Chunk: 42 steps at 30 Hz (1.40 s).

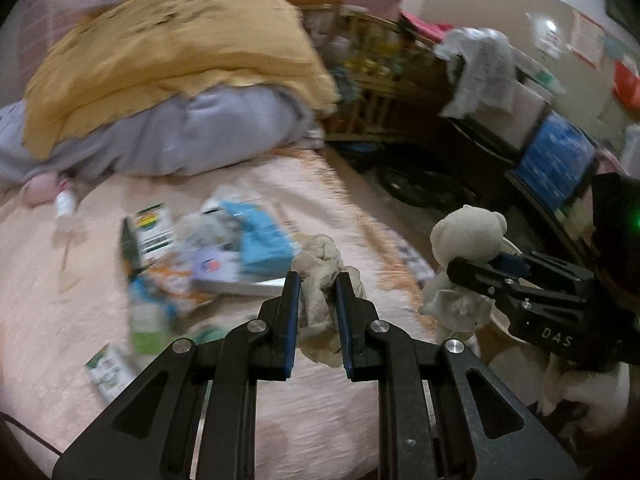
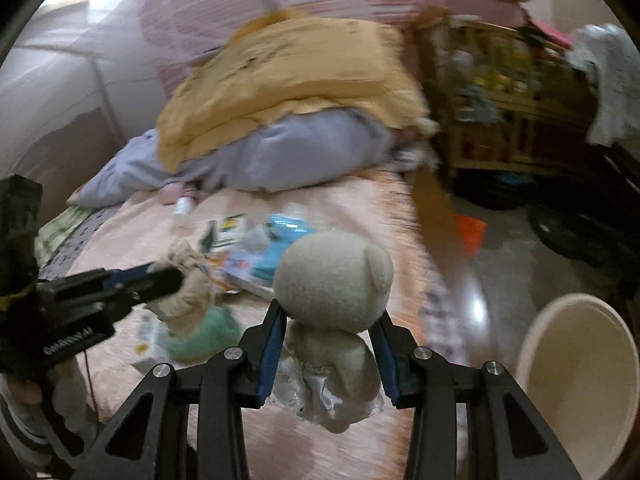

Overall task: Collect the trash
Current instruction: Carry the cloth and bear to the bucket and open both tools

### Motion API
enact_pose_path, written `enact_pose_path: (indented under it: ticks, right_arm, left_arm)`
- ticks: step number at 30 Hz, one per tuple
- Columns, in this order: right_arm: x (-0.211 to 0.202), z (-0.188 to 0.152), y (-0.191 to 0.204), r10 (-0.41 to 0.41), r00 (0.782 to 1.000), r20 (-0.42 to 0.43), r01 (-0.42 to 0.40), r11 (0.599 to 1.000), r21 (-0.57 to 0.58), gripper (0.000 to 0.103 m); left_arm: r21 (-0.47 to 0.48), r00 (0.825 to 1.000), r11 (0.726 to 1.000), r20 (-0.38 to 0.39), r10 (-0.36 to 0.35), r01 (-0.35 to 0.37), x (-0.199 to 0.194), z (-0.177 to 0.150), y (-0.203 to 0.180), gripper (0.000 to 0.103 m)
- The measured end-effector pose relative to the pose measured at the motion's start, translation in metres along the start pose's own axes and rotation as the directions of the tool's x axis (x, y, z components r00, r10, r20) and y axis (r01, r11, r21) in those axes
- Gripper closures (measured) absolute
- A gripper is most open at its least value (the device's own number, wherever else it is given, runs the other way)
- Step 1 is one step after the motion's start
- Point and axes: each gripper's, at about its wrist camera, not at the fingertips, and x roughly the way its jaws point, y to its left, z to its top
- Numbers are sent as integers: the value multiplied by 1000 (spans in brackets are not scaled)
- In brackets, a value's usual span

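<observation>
My left gripper point(image 1: 318, 280) is shut on a crumpled beige cloth point(image 1: 322, 280), held above the pink bed; the cloth also shows in the right wrist view point(image 2: 186, 292). My right gripper point(image 2: 330, 316) is shut on a pale plush bear point(image 2: 334, 280) with a silvery skirt; the bear also shows in the left wrist view point(image 1: 466, 240). Both are held near the bed's right edge. A heap of boxes and wrappers point(image 1: 224, 248) lies on the bed beyond my left gripper and shows in the right wrist view point(image 2: 256, 248).
A cream round bin point(image 2: 576, 380) stands on the floor right of the bed. A yellow and lilac quilt pile point(image 1: 172, 80) fills the bed's far end. A wooden crib point(image 2: 508, 100) and dark clutter line the right wall. A green cloth point(image 2: 204, 336) lies on the bed.
</observation>
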Motion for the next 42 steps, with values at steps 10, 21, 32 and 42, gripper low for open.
enact_pose_path:
  ticks: [10, 21, 32, 42]
  right_arm:
    - [-51, -31, -111, -217, 976, 24, 211, 966, 149, 63]
    - [-66, -78, -213, -347, 936, -57, 344, 868, 357, 63]
    - [-64, -90, -237, -398, 913, -85, 394, 812, 431, 34]
    - [-53, -79, -206, -330, 943, -44, 321, 867, 381, 34]
  left_arm:
    - [115, 987, 982, -79, -139, 148, 50, 18, -101, 88]
    - [134, 935, 936, -192, -298, 325, 113, 23, -191, 88]
    - [26, 898, 921, -236, -371, 388, 151, 22, -211, 53]
    - [116, 977, 976, -127, -171, 186, 101, 18, -162, 53]
